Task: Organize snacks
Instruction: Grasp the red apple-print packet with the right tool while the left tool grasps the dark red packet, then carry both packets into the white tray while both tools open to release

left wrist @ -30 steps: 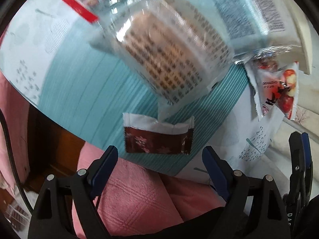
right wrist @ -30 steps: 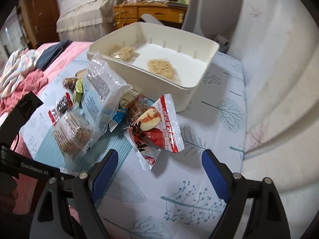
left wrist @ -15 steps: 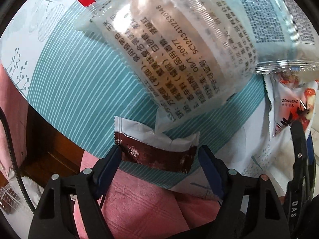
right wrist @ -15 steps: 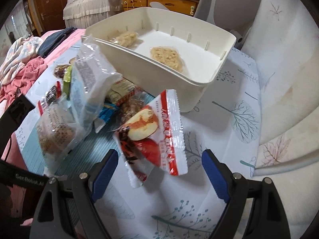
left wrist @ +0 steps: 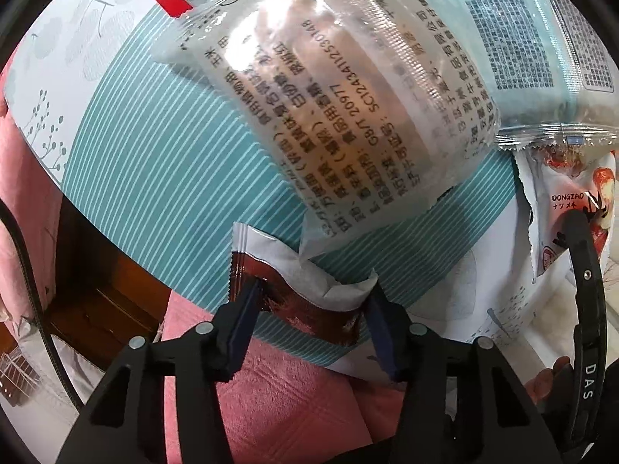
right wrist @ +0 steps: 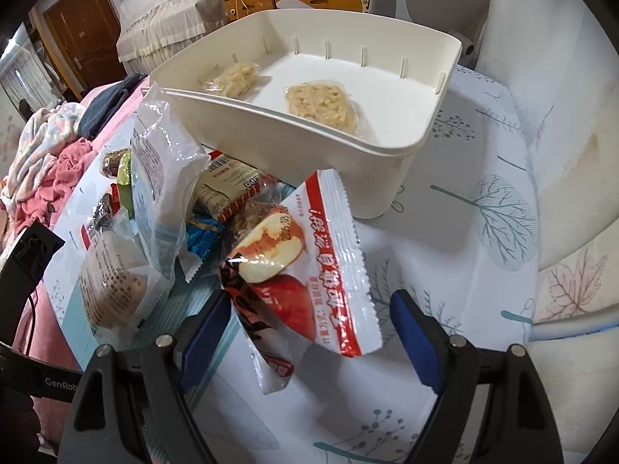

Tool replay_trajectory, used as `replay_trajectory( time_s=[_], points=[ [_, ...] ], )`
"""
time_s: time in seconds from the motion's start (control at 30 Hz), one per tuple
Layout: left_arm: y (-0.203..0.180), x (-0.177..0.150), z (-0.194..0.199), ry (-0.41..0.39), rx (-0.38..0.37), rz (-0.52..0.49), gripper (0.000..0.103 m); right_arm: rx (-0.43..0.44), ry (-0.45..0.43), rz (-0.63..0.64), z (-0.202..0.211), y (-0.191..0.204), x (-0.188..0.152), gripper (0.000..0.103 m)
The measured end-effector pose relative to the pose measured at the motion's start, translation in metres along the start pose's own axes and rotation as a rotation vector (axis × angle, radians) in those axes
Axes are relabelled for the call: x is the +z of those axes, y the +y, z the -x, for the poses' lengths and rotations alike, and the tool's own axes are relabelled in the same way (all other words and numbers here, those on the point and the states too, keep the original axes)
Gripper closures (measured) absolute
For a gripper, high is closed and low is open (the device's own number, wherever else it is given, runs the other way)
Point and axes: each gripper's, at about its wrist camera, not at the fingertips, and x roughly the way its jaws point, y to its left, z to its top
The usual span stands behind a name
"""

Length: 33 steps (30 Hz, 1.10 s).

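A small maroon and white sachet (left wrist: 305, 294) lies at the near edge of the teal-striped tablecloth (left wrist: 162, 178). My left gripper (left wrist: 311, 295) is closing on it: both pads press its ends and it buckles upward. In the right wrist view a red and white apple-picture packet (right wrist: 309, 266) lies between the fingers of my right gripper (right wrist: 309, 301). Those jaws are closing too, though the right pad (right wrist: 410, 328) still stands apart from the packet. Behind it, a white bin (right wrist: 294, 154) holds two beige crisp-rice bars (right wrist: 321, 104).
A clear packet with printed text (left wrist: 348, 123) and a large pale blue bag (left wrist: 541, 38) lie just past the sachet. More small snacks (right wrist: 228, 185) are piled left of the bin. Pink cloth (left wrist: 290, 386) hangs below the table edge. A padded wall (right wrist: 572, 154) borders the right.
My left gripper came down over the sachet and narrowed until its pads squeezed the ends. My right gripper sank toward the apple packet, which now lies between its fingers.
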Motion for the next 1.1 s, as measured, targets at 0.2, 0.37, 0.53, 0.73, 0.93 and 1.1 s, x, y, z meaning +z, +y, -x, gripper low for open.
replay_trajectory(
  time_s=[0.2, 0.37, 0.53, 0.73, 0.93, 1.1],
  points=[
    [0.006, 0.000, 0.004, -0.002, -0.007, -0.006, 0.059, 0.047, -0.003, 0.012, 0.003, 0.008, -0.002, 0.046],
    [0.017, 0.002, 0.011, 0.002, -0.020, -0.016, 0.060, 0.046, 0.002, 0.005, 0.005, 0.007, -0.005, 0.048],
    [0.015, 0.002, 0.013, -0.003, -0.019, -0.041, 0.066, 0.042, 0.003, -0.011, 0.011, 0.005, -0.010, 0.049],
    [0.013, 0.009, 0.024, -0.014, -0.002, -0.083, 0.073, 0.039, -0.020, -0.016, 0.023, 0.006, -0.015, 0.050],
    [0.011, 0.010, 0.040, -0.023, 0.003, -0.120, 0.075, 0.054, -0.056, -0.026, 0.041, 0.010, -0.014, 0.050],
    [0.006, 0.012, 0.069, -0.039, 0.007, -0.191, 0.075, 0.071, -0.093, -0.021, 0.057, 0.019, -0.008, 0.050]
  ],
)
